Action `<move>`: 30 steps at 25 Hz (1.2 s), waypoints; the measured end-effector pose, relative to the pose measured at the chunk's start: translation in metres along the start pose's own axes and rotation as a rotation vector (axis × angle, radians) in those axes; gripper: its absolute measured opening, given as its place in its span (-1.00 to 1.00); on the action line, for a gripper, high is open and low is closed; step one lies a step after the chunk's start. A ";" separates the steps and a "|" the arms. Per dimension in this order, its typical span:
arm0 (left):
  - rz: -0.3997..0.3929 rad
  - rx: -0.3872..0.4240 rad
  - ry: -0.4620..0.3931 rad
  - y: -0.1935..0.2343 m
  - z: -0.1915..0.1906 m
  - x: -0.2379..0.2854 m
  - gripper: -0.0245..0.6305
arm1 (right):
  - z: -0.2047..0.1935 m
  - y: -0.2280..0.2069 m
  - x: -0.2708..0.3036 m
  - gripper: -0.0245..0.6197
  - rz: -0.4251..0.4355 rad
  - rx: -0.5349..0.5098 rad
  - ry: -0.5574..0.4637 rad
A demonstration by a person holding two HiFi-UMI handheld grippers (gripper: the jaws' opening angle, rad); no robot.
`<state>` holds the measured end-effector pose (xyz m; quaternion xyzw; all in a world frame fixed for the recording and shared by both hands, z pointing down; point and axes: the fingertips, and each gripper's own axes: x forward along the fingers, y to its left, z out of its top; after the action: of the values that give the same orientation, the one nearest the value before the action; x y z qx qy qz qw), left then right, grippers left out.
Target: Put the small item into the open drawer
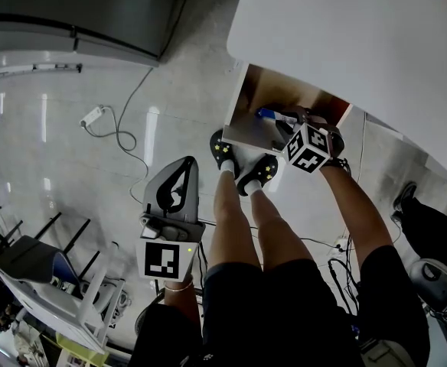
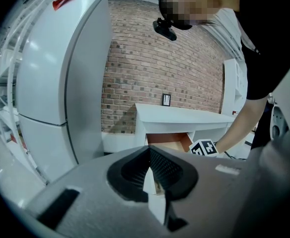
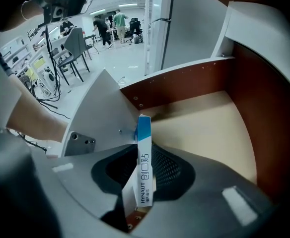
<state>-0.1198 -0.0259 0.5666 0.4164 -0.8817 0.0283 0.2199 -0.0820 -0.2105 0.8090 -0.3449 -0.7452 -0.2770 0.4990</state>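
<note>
Legs: the person's bare legs (image 1: 243,228) stand on the pale floor (image 1: 70,136), dark shoes just beside the drawer front.
Left tool: the left tool (image 2: 152,187) is held low at the person's left side, well apart from the drawer; its jaws are clenched together with nothing between them.
Right tool: the right tool (image 3: 142,192) points steeply down into the drawer, its jaws clamped on the small box.
Small box: the small box (image 3: 144,162), white with a blue end, stands out of the jaws over the drawer's pale bottom. Whether its blue end touches the white side panel cannot be told.
Drawer: the drawer (image 3: 204,123) is pulled open, brown inside walls showing.
Bench: the white bench (image 1: 346,29) overhangs the drawer.
Beyond: a white fridge (image 2: 60,83) against a brick wall (image 2: 155,68).
</note>
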 end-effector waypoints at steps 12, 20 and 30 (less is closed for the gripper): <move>0.009 0.003 0.000 0.007 0.001 -0.002 -0.93 | 0.006 0.004 0.004 -0.56 0.037 -0.022 -0.005; 0.003 0.005 0.002 0.004 0.003 0.000 -0.93 | 0.006 0.003 0.002 -0.47 0.038 -0.021 -0.011; -0.007 0.026 -0.018 0.000 0.016 0.001 -0.93 | 0.022 -0.013 -0.035 -0.44 -0.057 0.068 -0.129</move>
<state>-0.1259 -0.0307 0.5526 0.4226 -0.8817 0.0352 0.2067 -0.0953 -0.2097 0.7674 -0.3235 -0.7943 -0.2431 0.4531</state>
